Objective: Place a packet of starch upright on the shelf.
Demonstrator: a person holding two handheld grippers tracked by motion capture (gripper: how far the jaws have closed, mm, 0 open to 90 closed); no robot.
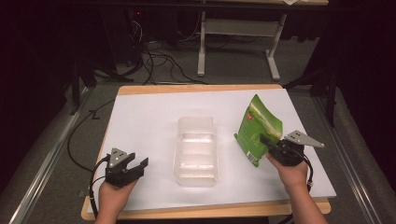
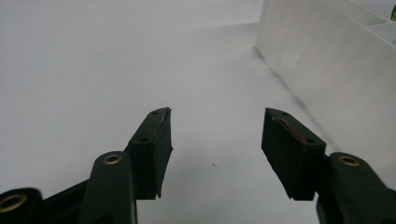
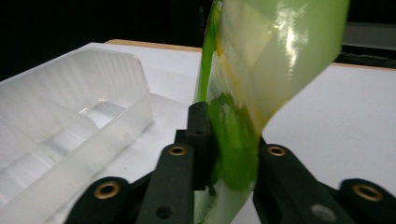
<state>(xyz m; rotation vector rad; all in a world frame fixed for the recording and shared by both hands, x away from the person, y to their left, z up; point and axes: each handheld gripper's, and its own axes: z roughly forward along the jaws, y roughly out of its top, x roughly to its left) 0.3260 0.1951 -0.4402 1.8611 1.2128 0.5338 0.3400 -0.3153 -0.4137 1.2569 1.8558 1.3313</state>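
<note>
A green snack bag point(image 1: 257, 128) stands tilted on the white table top at the right, and my right gripper point(image 1: 270, 143) is shut on its lower edge. In the right gripper view the bag point(image 3: 261, 56) rises glossy between the two black jaws of my right gripper point(image 3: 229, 144), which press on it from both sides. A clear plastic tray point(image 1: 197, 150) with ribbed compartments lies in the middle of the table. My left gripper point(image 1: 135, 164) rests open near the front left, with nothing between its pads point(image 2: 152, 144).
The tray's wall point(image 2: 327, 60) runs close along the right of my left gripper point(image 2: 217, 140). The white sheet point(image 1: 149, 116) covers a wooden table. Beyond the far edge stand a grey metal frame point(image 1: 238, 32) and cables on the floor.
</note>
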